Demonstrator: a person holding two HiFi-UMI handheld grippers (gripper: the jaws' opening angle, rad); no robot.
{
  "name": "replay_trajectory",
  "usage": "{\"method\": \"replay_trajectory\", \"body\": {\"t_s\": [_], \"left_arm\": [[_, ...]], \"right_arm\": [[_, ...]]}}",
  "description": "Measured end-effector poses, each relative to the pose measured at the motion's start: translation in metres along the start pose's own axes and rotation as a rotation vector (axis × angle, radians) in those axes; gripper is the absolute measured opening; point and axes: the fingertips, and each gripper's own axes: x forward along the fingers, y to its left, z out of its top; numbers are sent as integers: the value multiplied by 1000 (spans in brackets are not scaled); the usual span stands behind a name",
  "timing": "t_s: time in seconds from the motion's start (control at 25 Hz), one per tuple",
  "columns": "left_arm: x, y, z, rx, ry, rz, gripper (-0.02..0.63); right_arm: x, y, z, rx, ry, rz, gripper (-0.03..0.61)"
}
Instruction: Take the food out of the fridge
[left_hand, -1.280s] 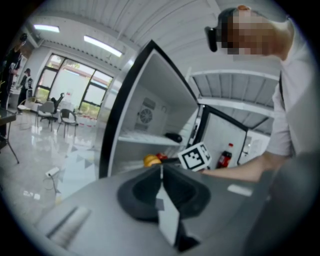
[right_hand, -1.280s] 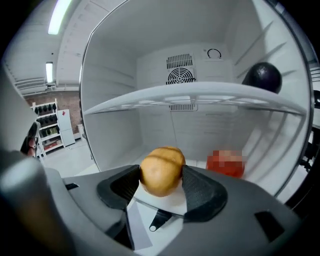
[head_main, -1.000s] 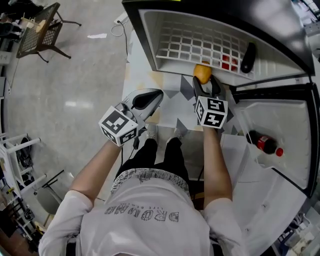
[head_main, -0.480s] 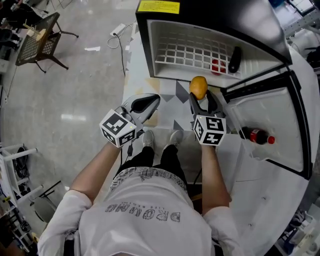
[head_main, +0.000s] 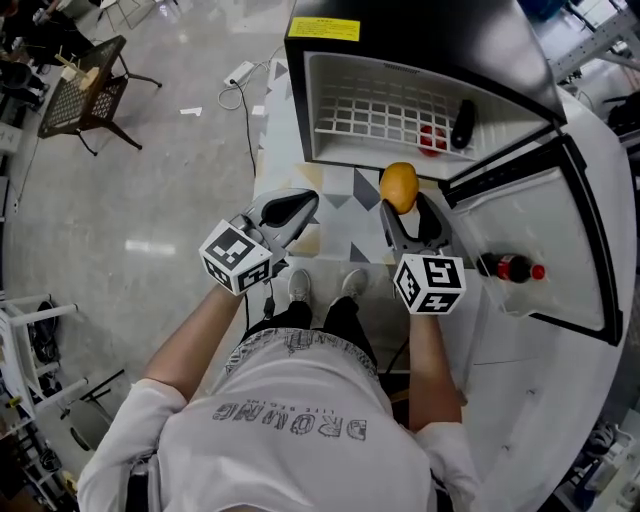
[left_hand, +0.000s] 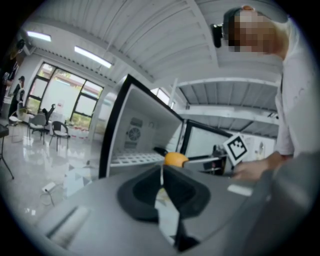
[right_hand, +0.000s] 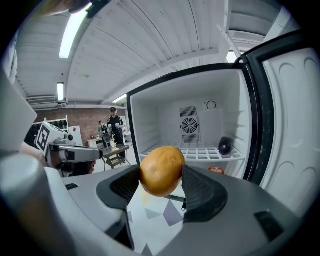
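While the right claw (head_main: 402, 208) grips a round orange fruit (head_main: 399, 186) just outside the open white-lined fridge (head_main: 330, 75), the left claw (head_main: 290, 207) hangs to its left with jaws pressed together. Only the head view shows a red-capped dark bottle (head_main: 508, 268) in the fridge door (head_main: 560, 230). Only the right gripper view shows the round rear fan (right_hand: 190, 125). On the white wire shelf (head_main: 370, 115) lie a small red item (head_main: 432, 138) and a dark oval thing (head_main: 463, 122).

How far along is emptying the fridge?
Done: the fridge stands open and the orange fruit looks clear of the shelf. In hand: the right tool grips it; the left tool is shut, empty. Left: a red item and a dark item on the shelf, a bottle in the door.
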Motion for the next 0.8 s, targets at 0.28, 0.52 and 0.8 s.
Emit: {"method": "replay_trajectory", "body": {"t_s": [0.28,0.52,0.8], "left_arm": [[-10,-3,4,14,-6,6,18],[-14,1,13,17,-21,9,18],[-13,6,25,24,-35,17,14]], "right_arm": [[-20,20,18,-7,-42,48,253],[-28,27,34,-13,-68,81,253],[-29,26,47,-34,-81,91,254]]}}
